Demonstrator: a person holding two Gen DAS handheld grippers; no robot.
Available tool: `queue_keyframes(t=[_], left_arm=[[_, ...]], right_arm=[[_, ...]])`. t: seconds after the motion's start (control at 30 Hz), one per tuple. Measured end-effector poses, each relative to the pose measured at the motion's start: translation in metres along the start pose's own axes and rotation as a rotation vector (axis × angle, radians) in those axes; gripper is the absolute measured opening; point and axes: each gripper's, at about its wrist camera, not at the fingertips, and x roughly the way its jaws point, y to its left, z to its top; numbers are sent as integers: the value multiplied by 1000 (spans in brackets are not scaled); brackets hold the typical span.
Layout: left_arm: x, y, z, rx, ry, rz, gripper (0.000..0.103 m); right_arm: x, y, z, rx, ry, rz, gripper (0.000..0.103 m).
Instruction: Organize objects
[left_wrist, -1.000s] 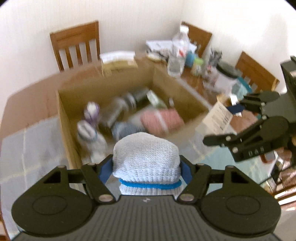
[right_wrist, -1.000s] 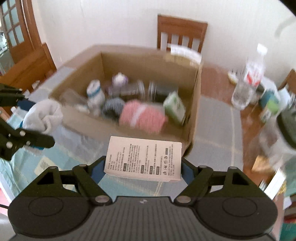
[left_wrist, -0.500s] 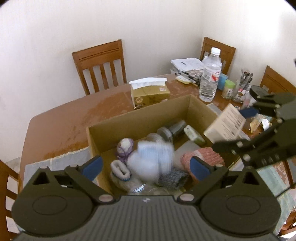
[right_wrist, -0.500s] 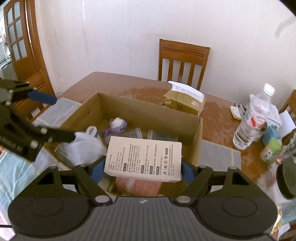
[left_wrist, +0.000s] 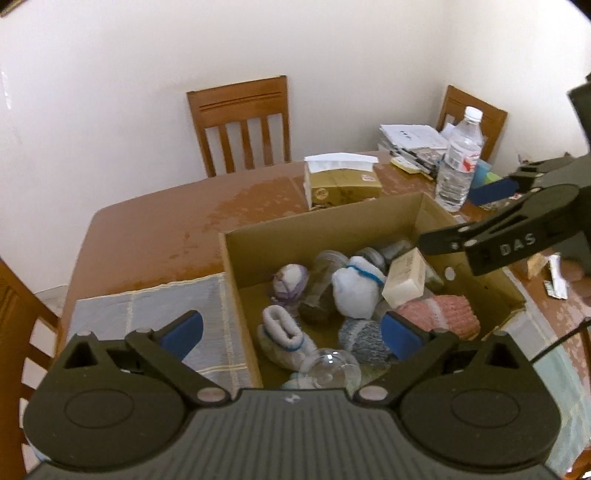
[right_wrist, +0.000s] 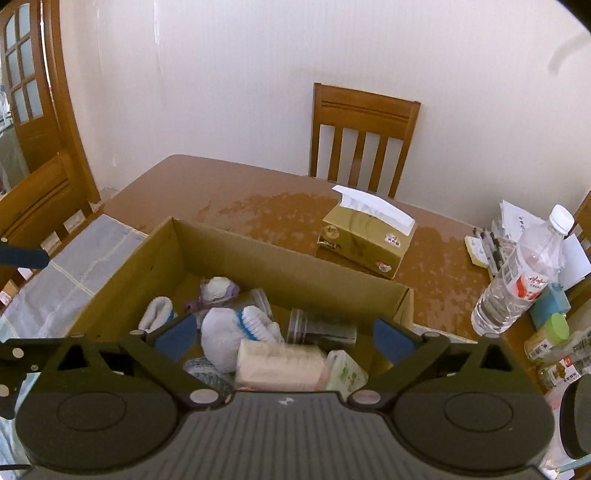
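White sock bundle (left_wrist: 356, 291) with blue band lies in the cardboard box (left_wrist: 334, 225), mid-box, leaning on a clear jar (left_wrist: 321, 291). Small white carton (left_wrist: 404, 278) sits tilted just right of the bundle, touching it; in the right wrist view the same carton (right_wrist: 280, 365) is blurred, on top of the pile, beside a green-printed pack (right_wrist: 345, 373). Also in the box: purple-white sock ball (left_wrist: 291, 280), grey-white rolled sock (left_wrist: 282, 330), grey knit ball (left_wrist: 362, 341), pink knit piece (left_wrist: 439, 314), a clear glass (left_wrist: 328, 371) at the near wall, lidded jars (right_wrist: 317, 326) at the far side.

Left tool (left_wrist: 291, 332) is spread wide with nothing between its blue pads, over the box's near-left corner. Right tool (right_wrist: 282, 334) is also spread wide and holds nothing, above the box's near side.

Box sits on the wooden table (left_wrist: 177, 225), partly on a grey placemat (left_wrist: 147, 314). Tissue box (left_wrist: 341, 182) just behind it, water bottle (left_wrist: 458, 162) to the right, paper stack (left_wrist: 413, 142) further back. Chair (left_wrist: 240, 122) at the far edge against the wall.
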Motion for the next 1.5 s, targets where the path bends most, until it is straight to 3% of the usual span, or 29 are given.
queue_keyframes(t=[0.23,0.47,0.67,0.97,1.5], left_arm=[[-9,-14,-18,10,-36,93,102],[-8,-17,-44,-118,89,89,102],[-14,-21,-47,-184,190,77,102],[-34,-24,-37,-193,199,76,102],[-41,-23,-31,-199,193,85,102]], right_arm=[[-20,10,-12,38,72,-62,103],[-31,15,-53,198,216,-112,103],[-42,29,-79,272,284,-147,103],[-67,39,-75,302,288,-135,103],[-78,39,-72,318,265,-135,103]])
